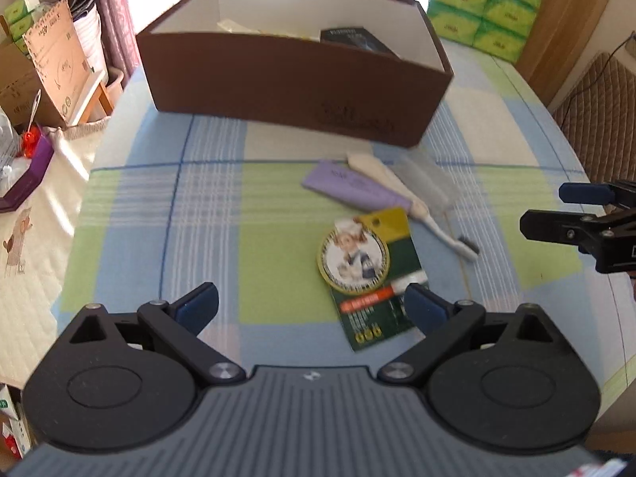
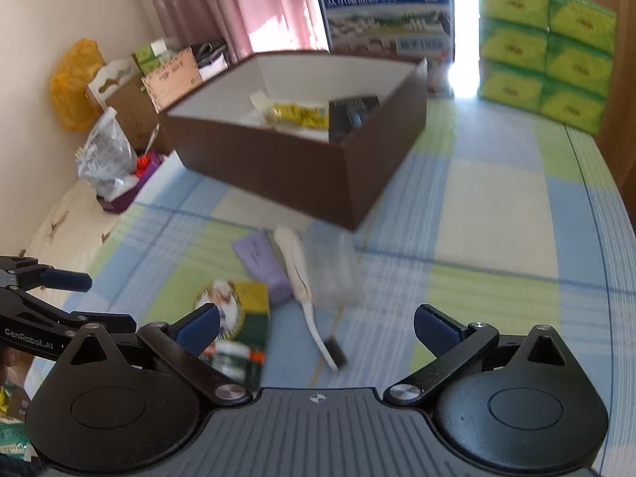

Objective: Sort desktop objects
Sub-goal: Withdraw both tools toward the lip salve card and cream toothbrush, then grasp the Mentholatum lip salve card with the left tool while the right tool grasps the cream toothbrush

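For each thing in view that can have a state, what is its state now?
Left gripper: open, empty.
Right gripper: open, empty.
Brown box: lidless, partly filled.
Green card: flat on cloth.
Purple pack: flat, outside box.
White brush: lying across purple pack.

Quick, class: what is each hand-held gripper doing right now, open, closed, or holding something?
Left hand-held gripper: open, holding nothing.
Right hand-held gripper: open, holding nothing.
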